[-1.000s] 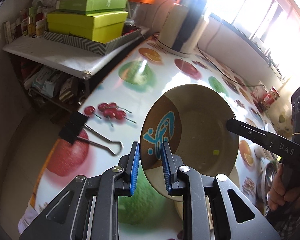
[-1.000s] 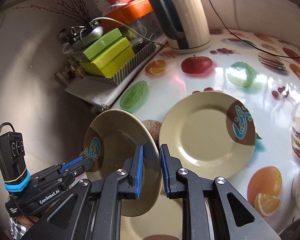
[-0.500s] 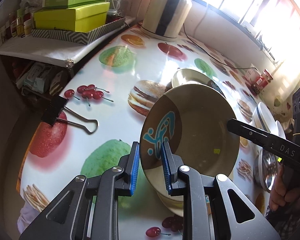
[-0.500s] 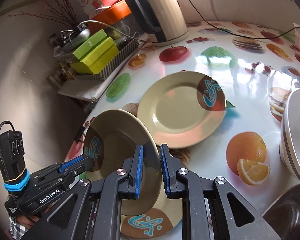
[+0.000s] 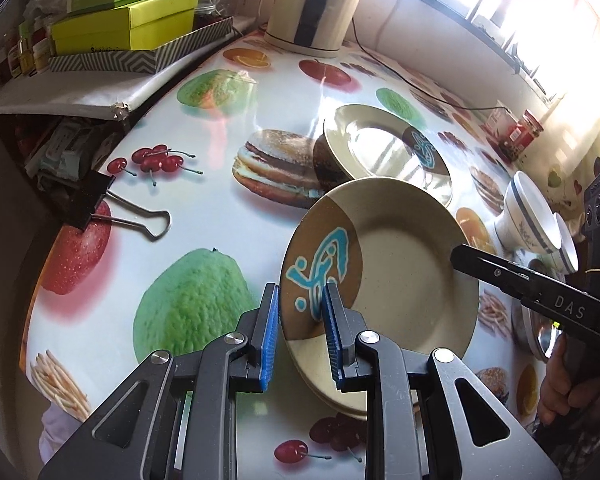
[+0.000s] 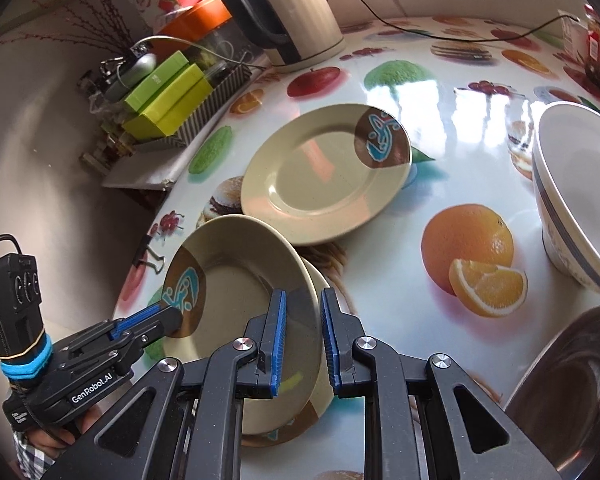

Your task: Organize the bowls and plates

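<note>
- Left wrist view: the left gripper (image 5: pixel 298 330) pinches the near rim of a beige plate (image 5: pixel 396 276), its blue ribbed pads on either side of the brown patch with the blue motif. The right gripper (image 5: pixel 458 256) clamps the opposite rim. The plate hangs tilted just above another plate (image 5: pixel 340 402) of the same kind on the glossy fruit-print tablecloth (image 5: pixel 220 220); a third plate (image 5: pixel 380 148) lies beyond.
- Right wrist view: the right gripper (image 6: pixel 302 336), jaws narrow, grips the smooth, matte, shallow-welled plate (image 6: pixel 244 276); the left gripper (image 6: pixel 172 318) bites the far edge. A white banded bowl (image 6: pixel 572 200) and a steel bowl (image 6: pixel 572 392) stand to the right.
- Risk, as judged: thin-rim holds on slick ware may slip if the hands release unevenly, dropping the plate crooked onto the stack.
</note>
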Demonstrator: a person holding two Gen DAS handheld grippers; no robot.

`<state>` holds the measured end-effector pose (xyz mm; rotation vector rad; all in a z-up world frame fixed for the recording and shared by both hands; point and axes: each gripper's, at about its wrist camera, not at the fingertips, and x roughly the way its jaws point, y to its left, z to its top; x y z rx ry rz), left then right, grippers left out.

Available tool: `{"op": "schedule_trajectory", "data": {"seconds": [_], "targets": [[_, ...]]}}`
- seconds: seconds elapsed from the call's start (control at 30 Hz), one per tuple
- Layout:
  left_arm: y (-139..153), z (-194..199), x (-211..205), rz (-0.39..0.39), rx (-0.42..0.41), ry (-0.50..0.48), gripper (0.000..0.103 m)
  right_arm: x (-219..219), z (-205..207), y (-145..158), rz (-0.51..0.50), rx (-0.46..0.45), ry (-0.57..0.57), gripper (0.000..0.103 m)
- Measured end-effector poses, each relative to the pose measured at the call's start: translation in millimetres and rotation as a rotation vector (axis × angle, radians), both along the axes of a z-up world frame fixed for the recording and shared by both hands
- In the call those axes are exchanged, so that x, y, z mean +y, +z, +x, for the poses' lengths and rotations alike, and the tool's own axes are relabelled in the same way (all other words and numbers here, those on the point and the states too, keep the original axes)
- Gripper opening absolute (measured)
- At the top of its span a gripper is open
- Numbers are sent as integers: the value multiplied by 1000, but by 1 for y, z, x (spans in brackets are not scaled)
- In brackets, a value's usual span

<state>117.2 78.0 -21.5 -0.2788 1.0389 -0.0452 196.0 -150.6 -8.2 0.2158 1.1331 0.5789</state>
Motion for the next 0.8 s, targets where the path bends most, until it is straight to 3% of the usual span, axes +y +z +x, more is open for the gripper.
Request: {"op": "schedule_trajectory", "data": {"seconds": [0.8], "targets": [[-2,2,-7,34,9,-11,22,-3,-8,-6,-22,-9,0,20]]}}
